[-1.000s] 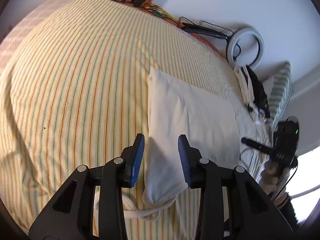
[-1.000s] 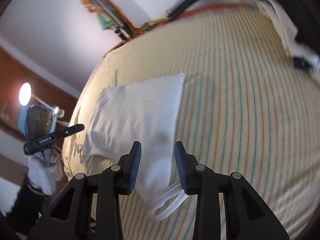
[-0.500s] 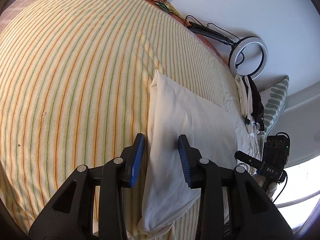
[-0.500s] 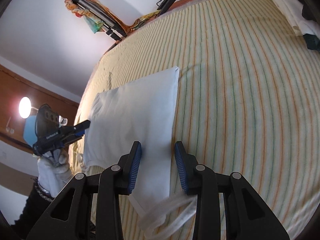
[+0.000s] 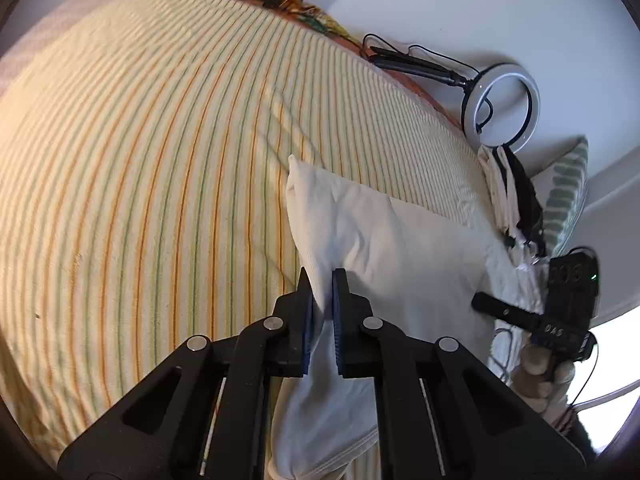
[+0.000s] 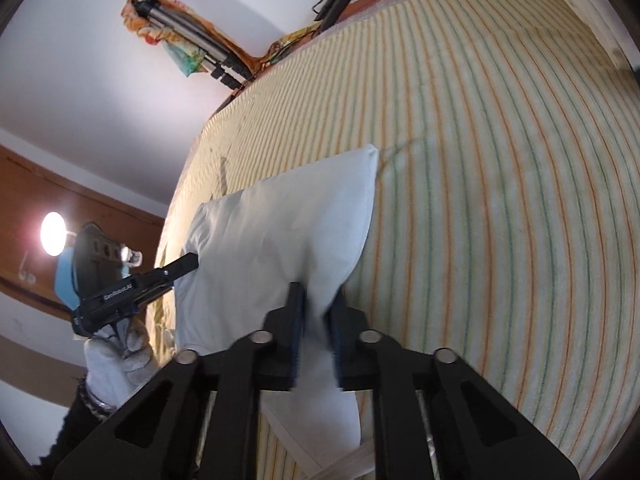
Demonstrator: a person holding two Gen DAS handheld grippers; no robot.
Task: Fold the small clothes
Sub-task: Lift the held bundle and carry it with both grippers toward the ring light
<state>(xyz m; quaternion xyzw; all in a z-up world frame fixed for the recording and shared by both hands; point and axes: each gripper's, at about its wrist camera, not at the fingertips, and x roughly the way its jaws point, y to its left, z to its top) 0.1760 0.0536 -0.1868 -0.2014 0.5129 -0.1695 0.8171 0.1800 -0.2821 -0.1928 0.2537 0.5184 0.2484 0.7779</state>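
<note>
A small white garment (image 5: 400, 248) lies folded on the striped bedsheet (image 5: 160, 160), its straps hanging at the near end. My left gripper (image 5: 322, 276) is closing, and its blue pads pinch a raised fold along the garment's left edge. In the right wrist view the same garment (image 6: 280, 232) is gripped at its right edge by my right gripper (image 6: 318, 292), whose jaws are also closing, with cloth pressed between the pads. Each view shows the other gripper at the garment's opposite side, held by a gloved hand (image 6: 116, 344).
The yellow striped sheet (image 6: 500, 200) spreads wide beyond the garment. A ring light (image 5: 500, 108), a pile of white and black clothes (image 5: 512, 192) and a striped pillow (image 5: 568, 192) sit at the bed's far right. A folded tripod (image 6: 192, 48) leans on the wall.
Both grippers moved down and forward over the garment's side edges, then their jaws went from open to closed on the cloth, which now bunches up between the pads.
</note>
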